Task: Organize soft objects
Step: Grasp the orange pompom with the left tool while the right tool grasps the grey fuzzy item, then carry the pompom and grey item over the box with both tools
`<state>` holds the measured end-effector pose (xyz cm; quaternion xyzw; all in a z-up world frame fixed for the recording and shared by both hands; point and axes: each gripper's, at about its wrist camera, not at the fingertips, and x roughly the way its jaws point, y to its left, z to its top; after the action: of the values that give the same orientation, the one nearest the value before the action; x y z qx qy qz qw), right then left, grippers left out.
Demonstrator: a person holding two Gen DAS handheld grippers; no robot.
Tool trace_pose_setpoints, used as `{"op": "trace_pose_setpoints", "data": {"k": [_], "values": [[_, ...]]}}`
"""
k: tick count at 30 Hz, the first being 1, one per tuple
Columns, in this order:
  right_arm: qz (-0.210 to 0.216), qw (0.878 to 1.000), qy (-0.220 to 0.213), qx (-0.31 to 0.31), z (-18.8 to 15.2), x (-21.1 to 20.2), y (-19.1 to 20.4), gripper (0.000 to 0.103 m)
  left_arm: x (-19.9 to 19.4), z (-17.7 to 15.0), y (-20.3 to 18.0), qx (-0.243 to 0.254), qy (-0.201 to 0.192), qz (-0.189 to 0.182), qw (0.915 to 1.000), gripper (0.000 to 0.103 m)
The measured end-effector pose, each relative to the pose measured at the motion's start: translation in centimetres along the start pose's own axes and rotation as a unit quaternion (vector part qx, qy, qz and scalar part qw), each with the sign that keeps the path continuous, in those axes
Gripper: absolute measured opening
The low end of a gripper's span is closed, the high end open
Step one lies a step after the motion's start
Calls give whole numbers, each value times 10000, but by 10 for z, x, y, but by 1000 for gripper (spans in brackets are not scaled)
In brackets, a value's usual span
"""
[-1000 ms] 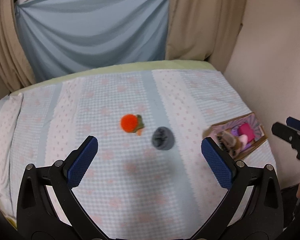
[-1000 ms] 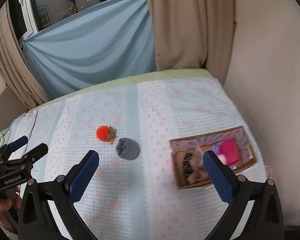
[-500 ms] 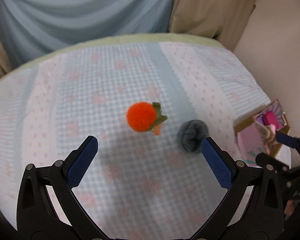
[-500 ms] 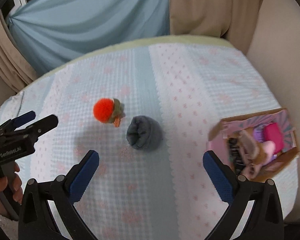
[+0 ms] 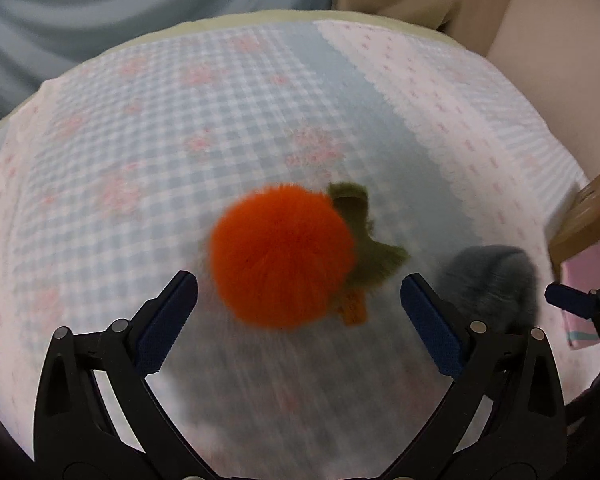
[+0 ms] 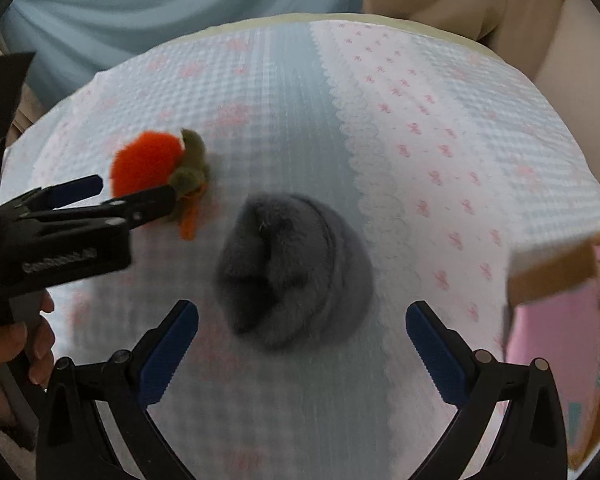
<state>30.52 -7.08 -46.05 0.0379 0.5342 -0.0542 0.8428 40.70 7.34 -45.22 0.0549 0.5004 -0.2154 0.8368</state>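
With jaws spread wide, the left gripper (image 5: 299,300) has the fluffy orange pompom with green felt leaves (image 5: 282,255) just beyond its tips, the right gripper (image 6: 302,330) likewise faces the grey rolled fuzzy sock (image 6: 296,268), both on the checked bed cover (image 6: 440,120).

No legible text; blurred white lettering on left claw (image 6: 96,196).

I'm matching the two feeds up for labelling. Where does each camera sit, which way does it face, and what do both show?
Left wrist: behind the open left gripper, looking down its fingers at the orange plush on the bedspread; the right gripper's tip shows at right.
Right wrist: behind the open right gripper, facing the grey plush; the left gripper and a hand show at left.
Shared: both plushes, bedspread, cardboard box.
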Motion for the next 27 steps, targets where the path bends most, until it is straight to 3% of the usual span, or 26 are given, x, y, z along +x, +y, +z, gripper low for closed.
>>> {"op": "trace_pose_setpoints", "data": {"k": [5,7,8,10,17,27], "values": [[-39,10000,68,-55,11,29,4,101,27,6,3,29,47,4,10000,80],[-11,9999,148,-47,15,39,4,86,34,9,3,47,81,7,10000,67],[14,9998,184,-42,16,42,4,82,36,10,3,55,88,12,9999,64],[-1,9998,184,-24,18,45,4,78,37,13,3,80,32,1,10000,48],[45,10000,38,39,18,37,1,55,31,17,1,131,-72,-80,9999,37],[227,9994,-122,222,21,13,-8,48,0,20,-1,104,-292,-55,9995,35]]}}
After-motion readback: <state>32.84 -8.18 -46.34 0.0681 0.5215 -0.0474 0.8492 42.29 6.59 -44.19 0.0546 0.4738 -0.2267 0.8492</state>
